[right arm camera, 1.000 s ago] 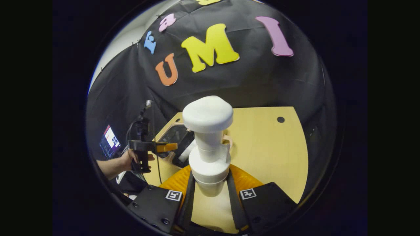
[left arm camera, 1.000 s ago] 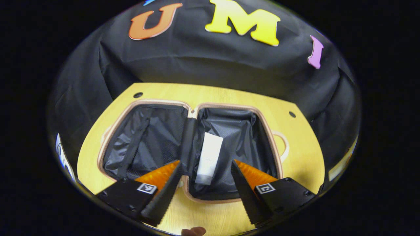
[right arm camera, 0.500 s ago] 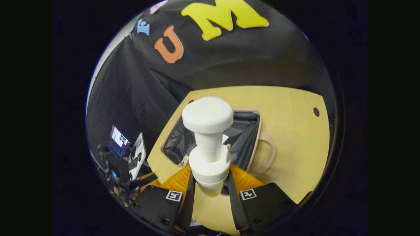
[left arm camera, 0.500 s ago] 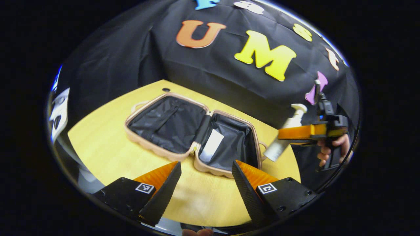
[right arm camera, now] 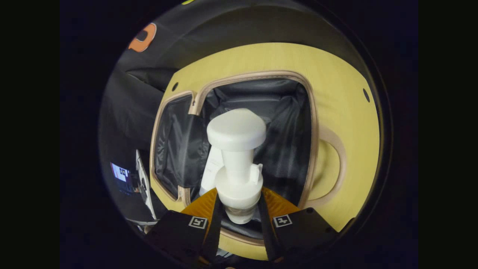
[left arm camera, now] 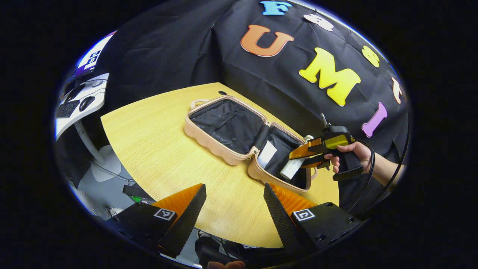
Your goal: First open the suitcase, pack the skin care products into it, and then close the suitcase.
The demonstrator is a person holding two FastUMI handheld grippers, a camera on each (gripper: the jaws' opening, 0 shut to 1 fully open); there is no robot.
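Note:
The beige suitcase (left arm camera: 209, 138) lies open on the wooden table (left arm camera: 149, 142), showing its black lining. A white tube (left arm camera: 266, 160) rests in its right half. My right gripper (right arm camera: 237, 213) is shut on a white pump bottle (right arm camera: 236, 164), which hangs over that right half (right arm camera: 287, 149), just beside the white tube (right arm camera: 211, 170). In the left gripper view the right gripper (left arm camera: 304, 157), held by a hand (left arm camera: 354, 153), holds the pump bottle (left arm camera: 292, 169) over the suitcase's right half. My left gripper (left arm camera: 234, 194) is open with nothing between its fingers, back from the suitcase above the table's near edge.
The suitcase handle (right arm camera: 330, 164) sticks out on the table at its right side. A white side desk (left arm camera: 80, 101) with a keyboard and mouse stands left of the table. A lit screen (right arm camera: 121, 177) shows past the table's left edge.
My right gripper carried the pump bottle from beside the suitcase to over its right half and tipped downward. My left gripper drew back and swung left, away from the suitcase.

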